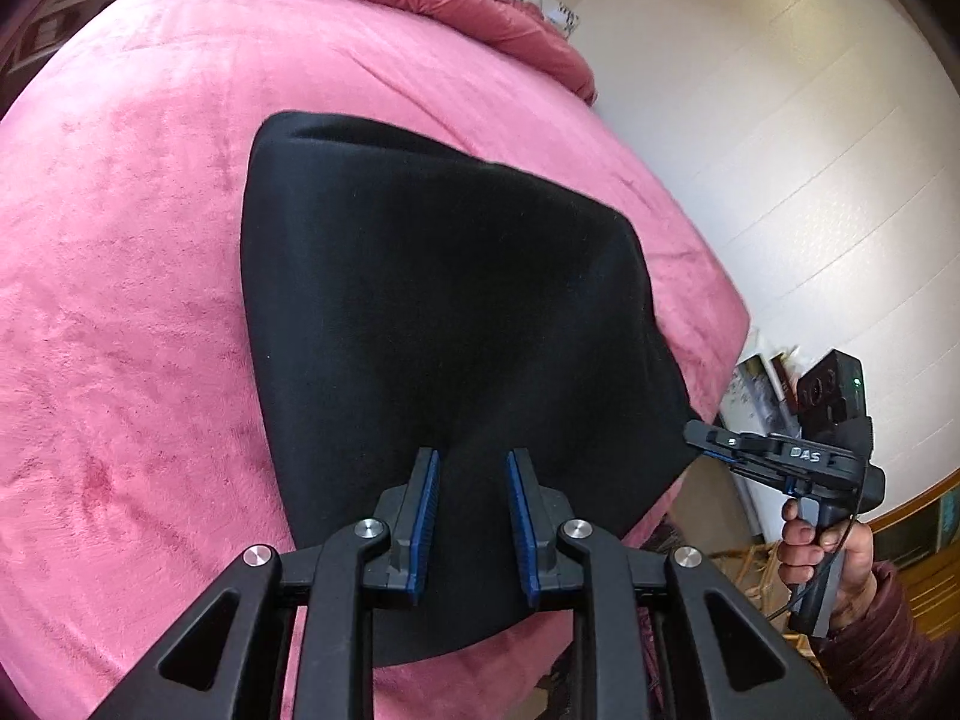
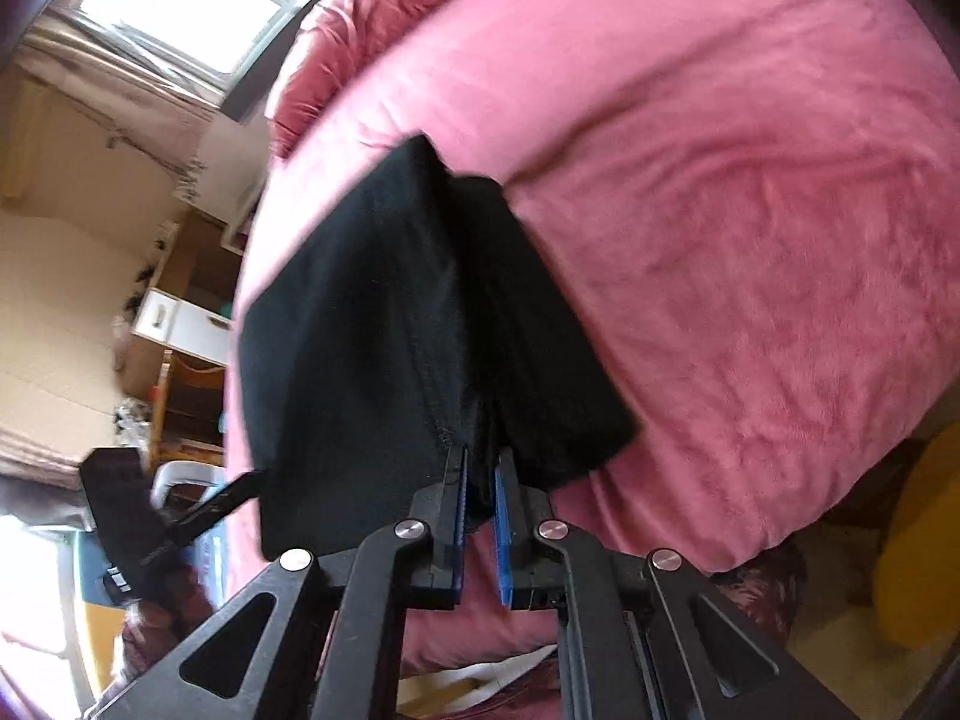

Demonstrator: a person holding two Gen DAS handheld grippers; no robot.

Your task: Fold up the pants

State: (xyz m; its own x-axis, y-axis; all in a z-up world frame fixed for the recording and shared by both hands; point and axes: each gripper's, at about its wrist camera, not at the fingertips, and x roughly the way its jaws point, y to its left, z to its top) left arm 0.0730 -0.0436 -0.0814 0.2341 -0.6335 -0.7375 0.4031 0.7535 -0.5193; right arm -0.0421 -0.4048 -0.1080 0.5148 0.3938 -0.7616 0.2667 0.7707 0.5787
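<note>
Bed: pink plush cover; it carries the work near its right edge, by the near corner.

Pants: black, already doubled, near end overhanging that edge. Their hanging weight could drag the stack to the floor if you let go.

Right gripper: jaws nearly closed, pinching the pants' near hem. A thin bite; layers may slip out and the fold skew.

Left gripper: jaws apart, holding nothing, over the near hem. Closing now could bunch the cloth.
</note>
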